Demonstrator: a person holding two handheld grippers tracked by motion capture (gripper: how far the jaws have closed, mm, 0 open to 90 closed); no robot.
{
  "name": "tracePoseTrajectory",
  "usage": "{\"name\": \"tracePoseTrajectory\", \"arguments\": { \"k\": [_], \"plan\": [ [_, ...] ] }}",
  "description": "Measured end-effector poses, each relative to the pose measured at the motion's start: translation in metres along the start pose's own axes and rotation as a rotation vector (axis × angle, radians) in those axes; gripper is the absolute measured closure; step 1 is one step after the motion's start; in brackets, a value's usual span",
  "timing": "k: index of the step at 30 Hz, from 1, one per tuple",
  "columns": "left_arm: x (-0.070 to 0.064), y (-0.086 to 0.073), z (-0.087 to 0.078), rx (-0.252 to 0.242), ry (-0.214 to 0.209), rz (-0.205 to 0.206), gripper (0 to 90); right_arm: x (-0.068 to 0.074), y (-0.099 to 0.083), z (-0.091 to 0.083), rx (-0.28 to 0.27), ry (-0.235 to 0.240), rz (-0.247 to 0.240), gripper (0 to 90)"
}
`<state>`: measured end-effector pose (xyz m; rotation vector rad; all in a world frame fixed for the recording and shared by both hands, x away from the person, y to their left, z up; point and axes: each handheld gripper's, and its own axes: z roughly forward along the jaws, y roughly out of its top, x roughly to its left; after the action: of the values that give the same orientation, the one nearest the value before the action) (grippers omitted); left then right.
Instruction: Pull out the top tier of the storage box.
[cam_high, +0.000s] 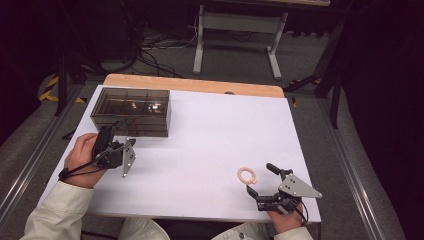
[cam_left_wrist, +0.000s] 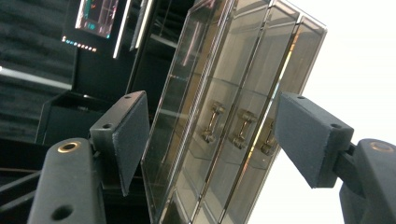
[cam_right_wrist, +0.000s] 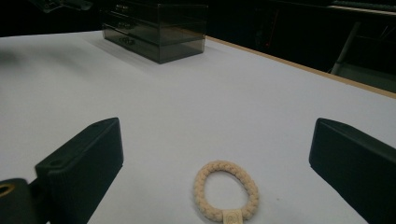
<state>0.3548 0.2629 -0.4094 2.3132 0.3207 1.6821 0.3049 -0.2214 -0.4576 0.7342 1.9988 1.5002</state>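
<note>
Gaping wide, right gripper (cam_right_wrist: 215, 163) around hair tie (cam_right_wrist: 226, 190), left gripper (cam_left_wrist: 210, 140) released before drawer box (cam_left_wrist: 233, 107)

You wore cream sleeves (cam_high: 55, 210) on both forearms. Your left gripper (cam_high: 116, 131) and right gripper (cam_high: 260, 180) were black, each topped with a grey three-cornered plate (cam_high: 299, 187) dotted with small screws. A black cable (cam_high: 80, 169) trailed across your left hand (cam_high: 82, 155). The jaws were blocky black pads, with brass-ringed holes (cam_left_wrist: 69, 147) in their arms.
</note>
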Motion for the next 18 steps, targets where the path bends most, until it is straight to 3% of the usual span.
{"name": "tracePoseTrajectory", "arguments": {
  "k": [9, 18],
  "plan": [
    [-0.01, 0.0, 0.004, 0.038, 0.08, 0.006, 34.2, 0.0, 0.0, 0.0, 0.003, 0.0, 0.005, 3.4],
    [-0.018, 0.001, 0.006, 0.06, 0.152, 0.042, 37.5, -0.001, -0.001, 0.001, 0.004, 0.001, 0.01, 3.4]
  ]
}}
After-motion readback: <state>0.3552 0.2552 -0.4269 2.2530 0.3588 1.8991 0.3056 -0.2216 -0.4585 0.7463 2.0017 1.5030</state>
